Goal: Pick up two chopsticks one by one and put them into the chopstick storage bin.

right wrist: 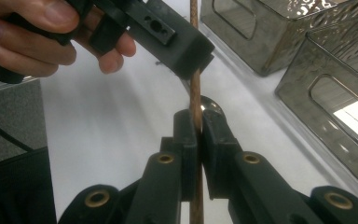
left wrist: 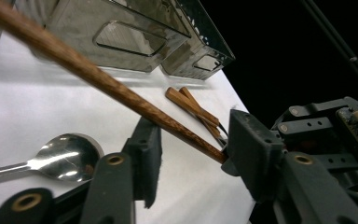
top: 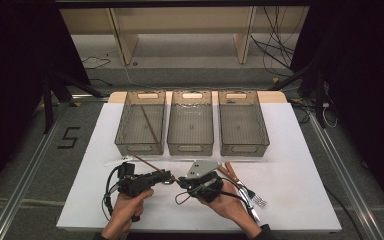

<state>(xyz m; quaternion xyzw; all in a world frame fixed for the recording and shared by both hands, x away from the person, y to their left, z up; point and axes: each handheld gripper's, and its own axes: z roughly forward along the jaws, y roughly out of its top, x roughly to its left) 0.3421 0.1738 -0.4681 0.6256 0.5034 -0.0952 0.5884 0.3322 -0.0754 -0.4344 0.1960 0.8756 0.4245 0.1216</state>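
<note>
A brown wooden chopstick [top: 145, 161] is held just above the white table [top: 290, 165] in front of the bins. My right gripper [right wrist: 196, 140] is shut on its near end, with the stick [right wrist: 195, 93] running straight up between the closed pads. My left gripper [left wrist: 193, 135] straddles the same chopstick [left wrist: 102, 79]; the jaws stand apart, the stick crosses the gap at a slant, and both pads are not pressing on it. In the high view the left gripper [top: 167, 176] and right gripper [top: 181, 181] meet tip to tip. A metal spoon [left wrist: 70, 156] lies on the table beneath.
Three smoky clear bins [top: 140, 122] [top: 190, 122] [top: 242, 122] stand in a row at the back; the left one holds another chopstick [top: 150, 125]. Wood-handled utensils [top: 230, 172] and a fork [top: 257, 200] lie to the right. A pale utensil [top: 115, 161] lies at the left.
</note>
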